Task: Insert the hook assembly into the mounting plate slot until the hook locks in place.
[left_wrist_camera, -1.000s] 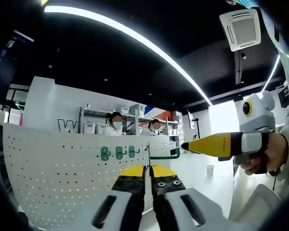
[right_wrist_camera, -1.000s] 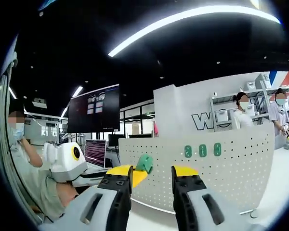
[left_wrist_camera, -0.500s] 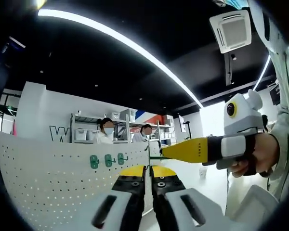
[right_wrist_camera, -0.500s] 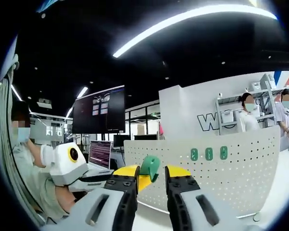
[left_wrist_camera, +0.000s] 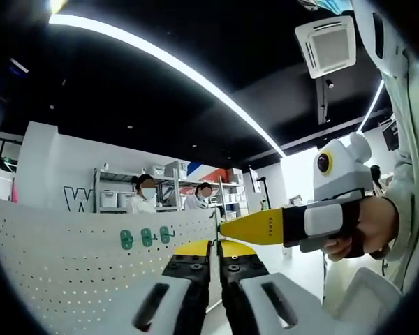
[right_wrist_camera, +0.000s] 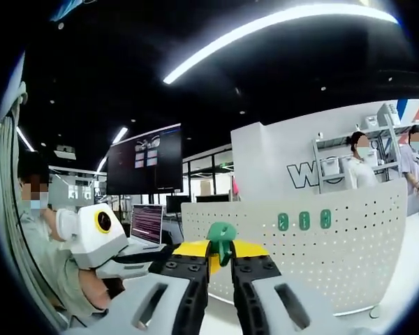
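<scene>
My left gripper [left_wrist_camera: 215, 244] is shut on the thin metal stem of the hook assembly [left_wrist_camera: 215, 222], held upright in front of the white perforated mounting plate [left_wrist_camera: 70, 258]. From the right, my right gripper [left_wrist_camera: 230, 229] reaches in, its yellow tip at the stem. In the right gripper view, my right gripper [right_wrist_camera: 220, 246] is shut on the hook's green plastic end [right_wrist_camera: 221, 233]. The left gripper's white body [right_wrist_camera: 101, 237] is at the left. Three green pieces [right_wrist_camera: 304, 220] sit in the mounting plate [right_wrist_camera: 335, 251], also visible as three green pieces [left_wrist_camera: 145, 237].
Two people [left_wrist_camera: 145, 195] stand at shelves behind the plate. A dark wall screen [right_wrist_camera: 141, 167] and a laptop [right_wrist_camera: 146, 223] are at the left. The person holding the grippers [right_wrist_camera: 35, 230] is at the far left; a hand [left_wrist_camera: 366, 223] grips the right gripper.
The right gripper's jaws have closed from wide apart onto the hook's green end, and it has moved in towards the left gripper. The left gripper stays shut on the stem.
</scene>
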A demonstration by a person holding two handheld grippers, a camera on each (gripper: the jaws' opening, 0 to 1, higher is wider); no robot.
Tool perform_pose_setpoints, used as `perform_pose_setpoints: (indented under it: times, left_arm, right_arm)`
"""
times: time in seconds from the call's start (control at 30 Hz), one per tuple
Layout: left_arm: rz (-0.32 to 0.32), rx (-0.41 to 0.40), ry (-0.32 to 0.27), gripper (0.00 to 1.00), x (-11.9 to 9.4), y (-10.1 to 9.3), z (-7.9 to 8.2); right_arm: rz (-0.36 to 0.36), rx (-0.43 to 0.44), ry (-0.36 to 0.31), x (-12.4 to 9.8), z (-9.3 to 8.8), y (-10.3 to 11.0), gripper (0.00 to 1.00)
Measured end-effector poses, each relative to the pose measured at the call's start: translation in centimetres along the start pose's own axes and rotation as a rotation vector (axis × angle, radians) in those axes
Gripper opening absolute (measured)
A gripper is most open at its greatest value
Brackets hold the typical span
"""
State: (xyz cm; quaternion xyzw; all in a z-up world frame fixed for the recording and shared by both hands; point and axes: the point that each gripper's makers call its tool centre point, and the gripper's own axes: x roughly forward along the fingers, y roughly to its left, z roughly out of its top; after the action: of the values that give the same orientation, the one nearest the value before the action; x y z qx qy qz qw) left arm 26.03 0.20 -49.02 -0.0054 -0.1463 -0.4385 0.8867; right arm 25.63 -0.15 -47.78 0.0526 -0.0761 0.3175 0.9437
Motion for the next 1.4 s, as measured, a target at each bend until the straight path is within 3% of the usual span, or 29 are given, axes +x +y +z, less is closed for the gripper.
perform_pose_setpoints:
  times: [0.23,0.83,1.4]
  left_arm:
    - [-0.002,0.001,0.009,0.04,0.1,0.1,-0.3]
    - [0.005,-0.003,0.031,0.06,-0.2,0.1,-0.8]
    - [0.051,-0.017,0.071,0.31,-1.0,0.6,-1.8]
  right_arm:
    - [0.021,-0.007,0.001,0.0,-0.1,0.5,0.02]
    - [0.005,-0.064,-0.009,-0.2,-0.4,0.5,0.01]
    - [-0.033,-0.065,-0.019,-0.4,-0.2,-0.8,0.01]
